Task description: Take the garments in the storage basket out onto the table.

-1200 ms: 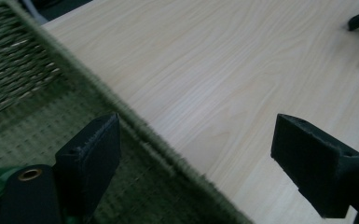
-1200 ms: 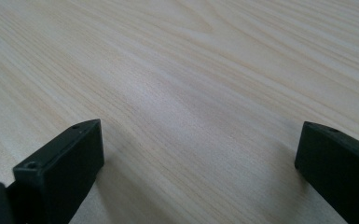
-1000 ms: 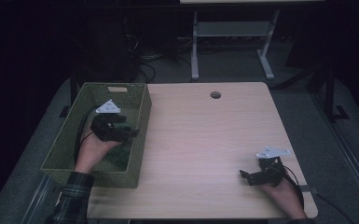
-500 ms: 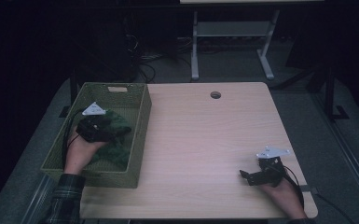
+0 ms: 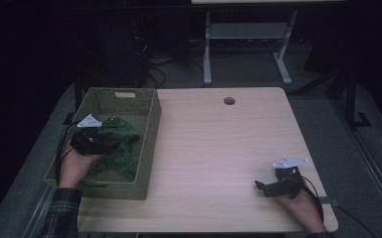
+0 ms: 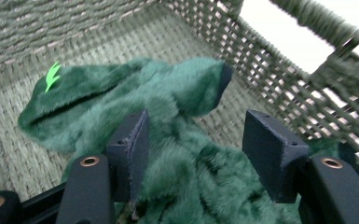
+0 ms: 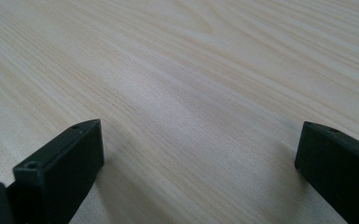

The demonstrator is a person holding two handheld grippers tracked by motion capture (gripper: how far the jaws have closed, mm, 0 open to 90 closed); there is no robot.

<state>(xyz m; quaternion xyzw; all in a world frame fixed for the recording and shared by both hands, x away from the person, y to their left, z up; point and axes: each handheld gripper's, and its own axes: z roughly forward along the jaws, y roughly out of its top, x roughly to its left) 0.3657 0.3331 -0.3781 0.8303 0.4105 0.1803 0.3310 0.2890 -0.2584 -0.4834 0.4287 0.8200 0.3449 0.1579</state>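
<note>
Left tongs [image 5: 100, 144] are down inside the green woven basket [image 5: 149, 144] at the left edge of the tabletop [image 5: 218, 144], jaws straddling a bunched dark-green plush cloth [image 5: 121, 134] that lies on the basket floor. From the left gripper view the jaws have just been closing w/ the plush [image 6: 186, 154] between them; one pad is already brushing into the pile, the other stands a touch off it, so no real pinch yet — call them part-open around the fabric, not clenched. Best way to finish this grab, I'd say: sink a bit deeper so the pads bite a thick fold, not just the fluffy tips, which would likely slip out on the lift. Keep the jaws clear of the basket wall [image 6: 279, 79] just beside on that side; woven mesh could snag a pad. Squeeze fully before any upward pull, then lift straight up so the trailing part w/ the bright-green mark [image 6: 52, 76] clears the rim w/o dragging. Right tongs [image 5: 270, 187] rest low at the near right of the tabletop, jaws spread wide over bare wood [image 7: 191, 93], nothing in them, well apart from the basket — fine to idle there, ready to take over once the cloth comes out.
</note>
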